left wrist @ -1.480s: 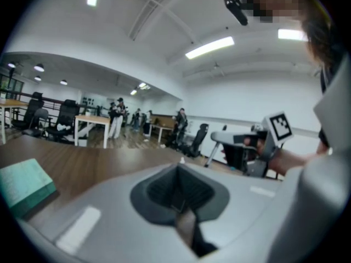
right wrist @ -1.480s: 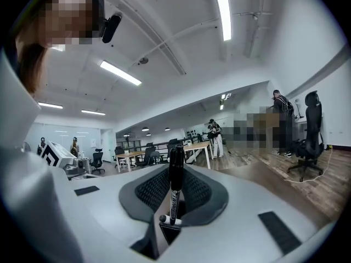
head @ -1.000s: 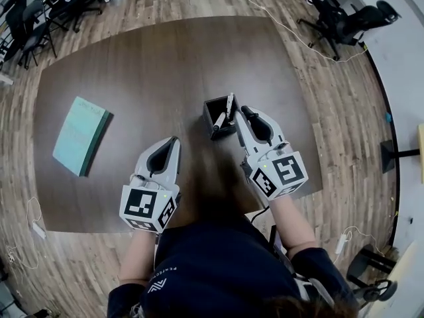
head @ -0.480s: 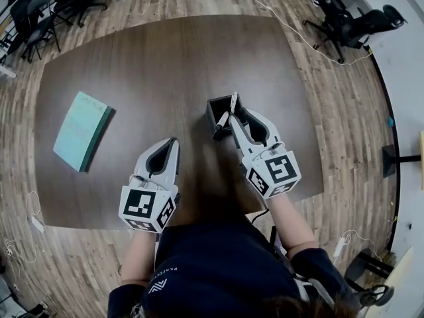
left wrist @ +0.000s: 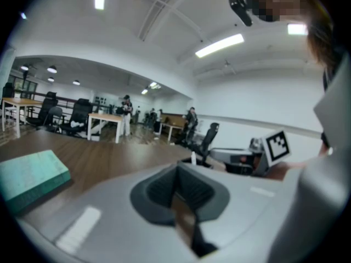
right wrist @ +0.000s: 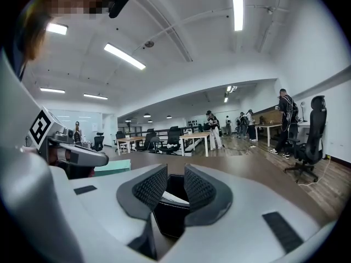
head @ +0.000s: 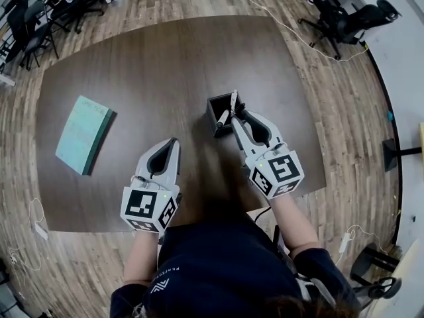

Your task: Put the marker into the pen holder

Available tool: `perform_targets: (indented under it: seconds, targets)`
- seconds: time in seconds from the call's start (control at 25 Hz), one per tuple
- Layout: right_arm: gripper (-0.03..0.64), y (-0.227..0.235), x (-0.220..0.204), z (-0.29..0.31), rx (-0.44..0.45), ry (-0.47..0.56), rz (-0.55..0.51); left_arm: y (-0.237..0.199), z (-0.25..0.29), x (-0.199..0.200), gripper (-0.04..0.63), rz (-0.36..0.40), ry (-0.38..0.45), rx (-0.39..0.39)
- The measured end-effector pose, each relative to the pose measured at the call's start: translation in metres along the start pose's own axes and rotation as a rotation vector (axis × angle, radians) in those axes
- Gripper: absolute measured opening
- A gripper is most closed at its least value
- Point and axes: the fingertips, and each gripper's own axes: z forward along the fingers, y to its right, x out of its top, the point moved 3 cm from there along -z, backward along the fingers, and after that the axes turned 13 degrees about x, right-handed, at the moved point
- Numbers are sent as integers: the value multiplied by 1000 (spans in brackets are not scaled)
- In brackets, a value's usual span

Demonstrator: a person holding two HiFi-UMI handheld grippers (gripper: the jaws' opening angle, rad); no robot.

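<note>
The black square pen holder (head: 215, 105) stands on the dark table (head: 132, 71) just ahead of my right gripper (head: 239, 114). A white marker (head: 229, 107) leans inside it, its top poking over the right rim. In the right gripper view the jaws of my right gripper (right wrist: 175, 179) are opening. Between them lie only the holder (right wrist: 167, 215) and the marker (right wrist: 174, 198) farther on, and the pads touch neither. My left gripper (head: 173, 141) rests low over the table's near left part, shut and empty. In the left gripper view the pads of that gripper (left wrist: 178, 171) meet.
A teal book (head: 83, 134) lies at the table's left side and shows as well in the left gripper view, where the book (left wrist: 27, 177) is at the left. Office chairs (head: 344, 18) and a cable lie beyond the table's far edge. The near edge runs just under both grippers.
My right gripper's jaws have spread apart, and the gripper has shifted slightly. The marker stays leaning in the holder. The left gripper has not moved.
</note>
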Motion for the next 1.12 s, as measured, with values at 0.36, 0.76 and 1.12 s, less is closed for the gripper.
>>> perform_targets:
  seconds: [0.36,0.76,1.12]
  targets:
    - [67,-20,3,-12,-44,7,101,-10,-4,12,8,-14,13,-49]
    - [35,-39,3,-28,-102,10,138,-21,-21,16,8,9,8,-55]
    - [3,-56,0,-40,-113,-1,149,-18,-35,13,8,27,2,-72]
